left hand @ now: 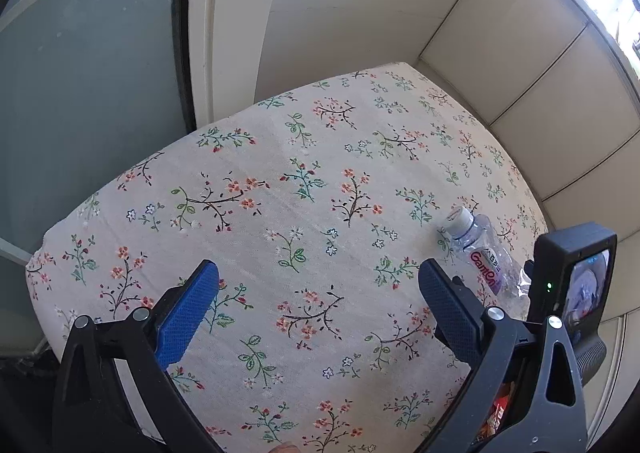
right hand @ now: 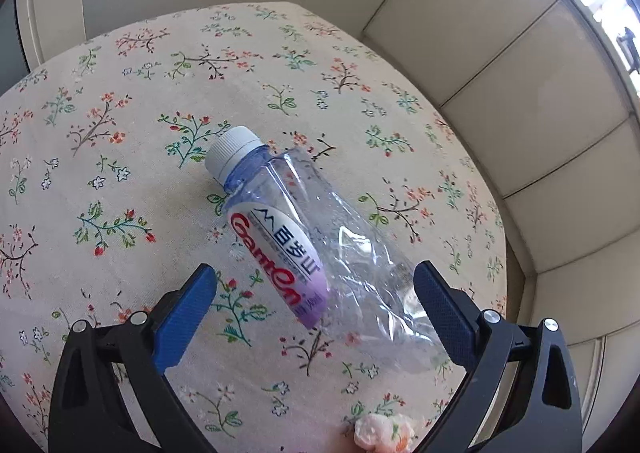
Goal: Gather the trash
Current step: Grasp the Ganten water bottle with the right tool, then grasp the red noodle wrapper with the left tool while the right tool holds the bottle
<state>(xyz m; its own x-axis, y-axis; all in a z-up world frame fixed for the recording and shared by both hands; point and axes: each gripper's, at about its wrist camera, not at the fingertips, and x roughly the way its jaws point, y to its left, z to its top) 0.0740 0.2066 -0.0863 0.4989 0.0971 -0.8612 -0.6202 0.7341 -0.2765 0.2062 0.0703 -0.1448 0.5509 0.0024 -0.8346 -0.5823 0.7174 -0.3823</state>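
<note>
The blue-padded fingers [left hand: 192, 309] of the left gripper [left hand: 318, 305] are seen spread wide in the left wrist view, with nothing between them, above a counter [left hand: 260, 157] covered in a floral cloth. A crumpled clear plastic bottle [left hand: 480, 257] with a white cap [left hand: 459, 219] is seen lying on its side near the counter's right edge, its base hidden behind the right gripper's body [left hand: 572, 281], whose small screen is too blurred to be read. Red packaging [left hand: 496, 417] is glimpsed low down between the black finger arms, too cut off to be identified. In the right wrist view, the fingers [right hand: 186, 313] of the right gripper [right hand: 316, 305] are likewise held wide apart. The bottle [right hand: 320, 237] is shown lying between them, cap [right hand: 230, 153] pointing away, its crushed lower end just beside the right-hand finger; contact cannot be confirmed. A pale pink crumpled item [right hand: 384, 431] is cut off by the bottom edge of the frame.
</note>
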